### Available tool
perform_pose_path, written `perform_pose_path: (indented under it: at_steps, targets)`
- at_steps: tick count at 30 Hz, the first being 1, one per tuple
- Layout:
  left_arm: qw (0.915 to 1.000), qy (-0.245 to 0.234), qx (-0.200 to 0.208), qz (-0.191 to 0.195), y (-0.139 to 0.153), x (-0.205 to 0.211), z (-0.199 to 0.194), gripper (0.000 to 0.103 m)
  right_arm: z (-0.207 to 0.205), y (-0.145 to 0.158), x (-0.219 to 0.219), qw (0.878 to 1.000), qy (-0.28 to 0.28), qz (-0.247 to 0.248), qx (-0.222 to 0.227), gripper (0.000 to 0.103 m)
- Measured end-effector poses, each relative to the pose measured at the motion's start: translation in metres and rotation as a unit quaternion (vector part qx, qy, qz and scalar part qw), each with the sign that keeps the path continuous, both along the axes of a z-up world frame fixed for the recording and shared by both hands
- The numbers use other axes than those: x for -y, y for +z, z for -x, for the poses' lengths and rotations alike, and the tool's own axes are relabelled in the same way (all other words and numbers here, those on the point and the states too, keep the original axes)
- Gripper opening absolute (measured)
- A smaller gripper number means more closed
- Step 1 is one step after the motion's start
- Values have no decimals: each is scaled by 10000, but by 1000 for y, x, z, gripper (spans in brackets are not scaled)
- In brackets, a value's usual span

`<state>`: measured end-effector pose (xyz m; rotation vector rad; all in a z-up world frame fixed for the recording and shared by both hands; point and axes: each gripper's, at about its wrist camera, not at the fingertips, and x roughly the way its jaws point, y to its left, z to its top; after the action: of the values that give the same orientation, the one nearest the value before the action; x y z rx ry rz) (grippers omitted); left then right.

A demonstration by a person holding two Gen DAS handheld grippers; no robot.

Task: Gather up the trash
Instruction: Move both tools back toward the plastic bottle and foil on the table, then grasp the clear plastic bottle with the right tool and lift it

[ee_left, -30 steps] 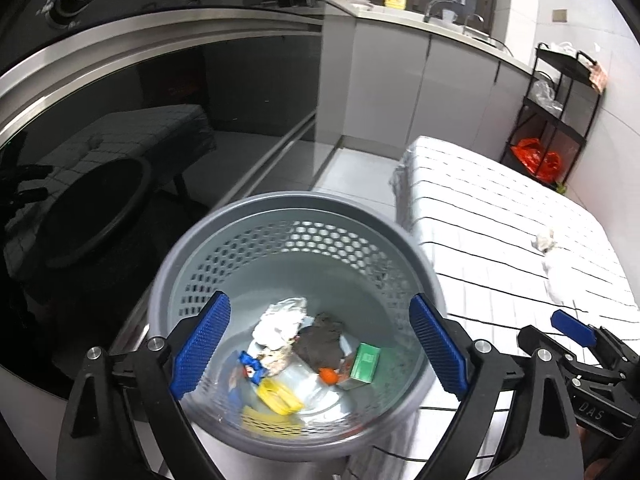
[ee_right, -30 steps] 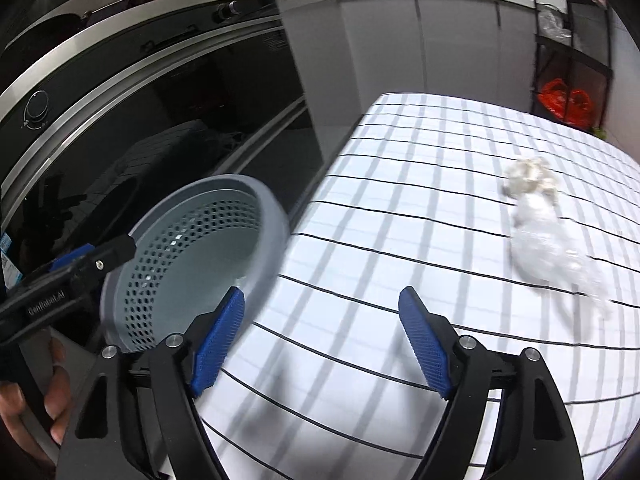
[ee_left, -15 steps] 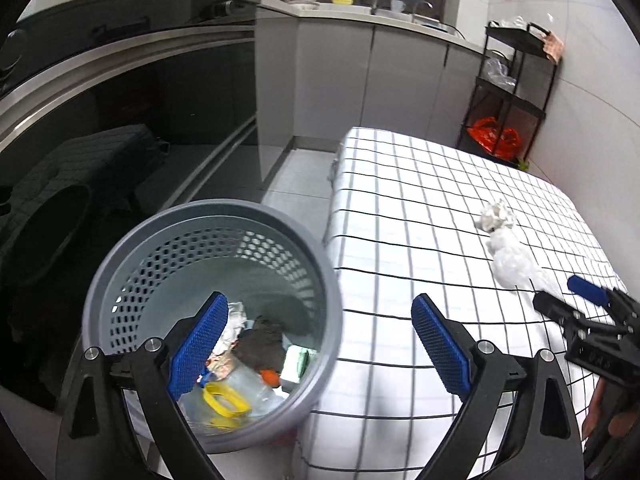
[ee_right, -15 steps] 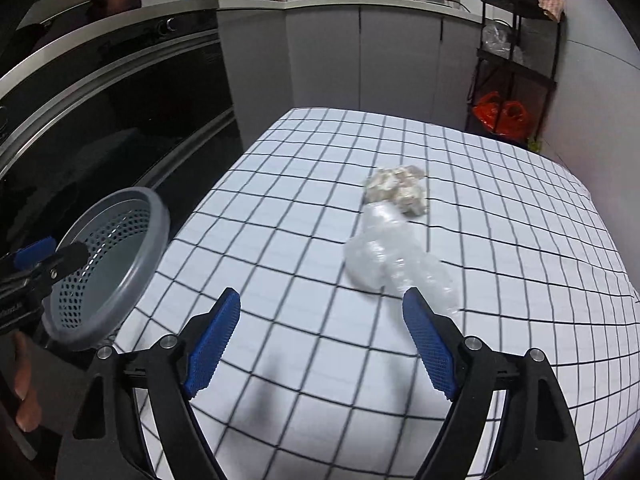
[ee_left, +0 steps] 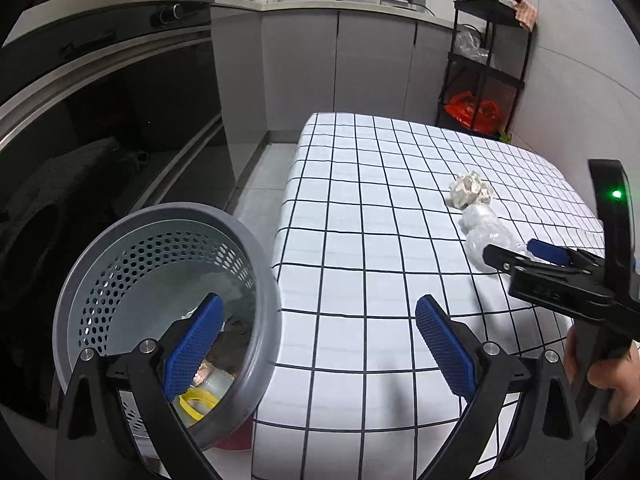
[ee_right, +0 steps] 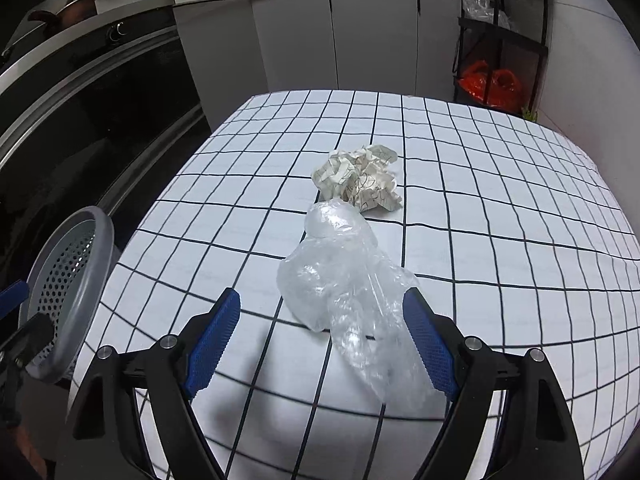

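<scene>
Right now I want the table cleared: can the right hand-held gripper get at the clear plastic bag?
Probably yes: the right hand-held gripper is open, the clear plastic bag lies between its fingers, nothing blocking.

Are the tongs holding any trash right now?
No. The right tongs are open around the plastic bag without pinching it. The left tongs are opening, with nothing between them.

Grey cabinets (ee_right: 332, 36) and black shelf rack (ee_left: 486, 60) behind.
</scene>
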<state>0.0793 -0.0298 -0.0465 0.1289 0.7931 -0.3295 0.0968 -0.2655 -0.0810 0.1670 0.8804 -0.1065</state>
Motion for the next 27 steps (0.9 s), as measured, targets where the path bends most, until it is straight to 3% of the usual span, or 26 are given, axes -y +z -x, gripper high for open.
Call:
perform_pose_path:
  at_steps: [8, 11, 15, 18, 27]
  targets:
    - [9998, -21, -176, -50, -8, 10, -4, 95, -14, -9, 11, 9998, -160, -78, -130, 76]
    - [9998, -15, -180, -98, -10, 15, -4, 95, -17, -11, 14, 9996, -134, -76, -246, 49]
    - [9996, -39, -225, -184, -14, 22, -3, 95, -14, -13, 16, 9995, -68, -147, -287, 28]
    - [9993, -102, -213, -280, -17, 29, 0, 95, -7, -8, 21, 9994, -63, -270, -225, 23]
    - [9994, -261, -62, -209, -10, 64, 11, 95, 26, 16, 39, 9991, -93, -408, 113, 22]
